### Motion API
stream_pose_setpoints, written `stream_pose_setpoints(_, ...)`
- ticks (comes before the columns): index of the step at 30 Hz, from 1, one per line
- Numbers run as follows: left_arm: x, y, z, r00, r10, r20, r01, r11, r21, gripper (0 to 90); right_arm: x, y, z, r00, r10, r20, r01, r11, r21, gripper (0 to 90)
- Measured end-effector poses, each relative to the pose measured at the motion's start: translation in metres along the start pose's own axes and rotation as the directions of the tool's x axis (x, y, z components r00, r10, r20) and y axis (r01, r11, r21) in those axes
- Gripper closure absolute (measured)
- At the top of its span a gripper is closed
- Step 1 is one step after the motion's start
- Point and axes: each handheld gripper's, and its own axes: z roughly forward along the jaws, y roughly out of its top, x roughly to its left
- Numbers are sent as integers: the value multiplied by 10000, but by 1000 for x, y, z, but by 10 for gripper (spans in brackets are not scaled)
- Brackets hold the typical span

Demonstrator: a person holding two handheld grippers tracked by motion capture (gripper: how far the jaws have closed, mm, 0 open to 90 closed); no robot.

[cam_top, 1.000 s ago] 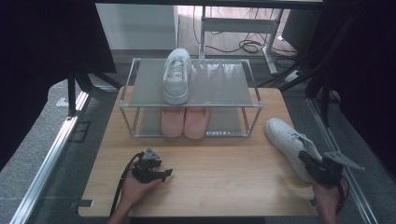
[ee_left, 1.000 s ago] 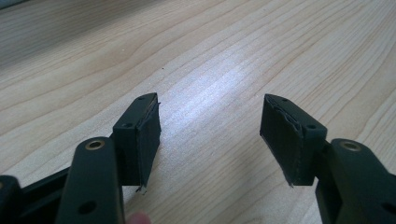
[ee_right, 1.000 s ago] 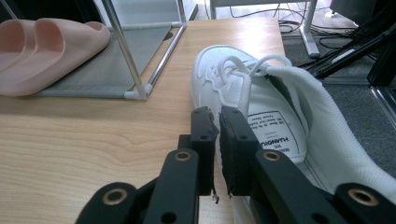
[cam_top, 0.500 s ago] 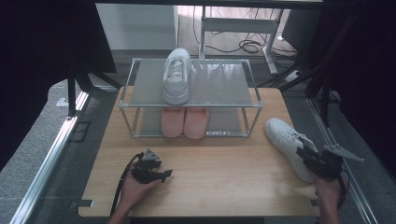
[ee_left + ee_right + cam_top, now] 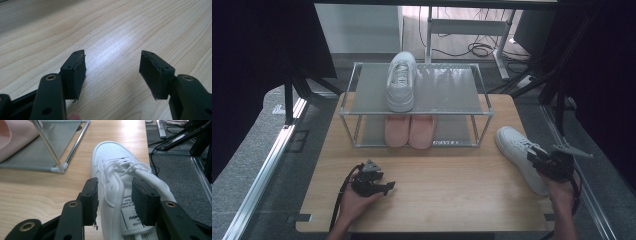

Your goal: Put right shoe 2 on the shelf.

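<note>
Your right gripper (image 5: 115, 202) has just opened its jaws around the white sneaker's (image 5: 117, 170) tongue without pinching it yet; left gripper (image 5: 112, 72) rests spread, empty.

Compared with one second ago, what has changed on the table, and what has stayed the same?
The right gripper has just been opening its jaws and has drawn back slightly along the white sneaker, whose tongue stands between the pads without being clamped. The sneaker lies on the table as before. The left gripper rests open in the same place, and the rack with its shoes is unchanged.
</note>
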Motion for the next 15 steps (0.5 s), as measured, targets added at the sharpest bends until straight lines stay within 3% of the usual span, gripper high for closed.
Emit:
stream_pose_setpoints(9,0,1,1,10000,31,19,-31,10000,49,388,0,8,13,9994,-143,310,125,9983,567,574)
stream_pose_setpoints(15,0,1,1,10000,35,19,-35,10000,49,387,1,10,18,9995,-188,241,161,9939,1095,594)
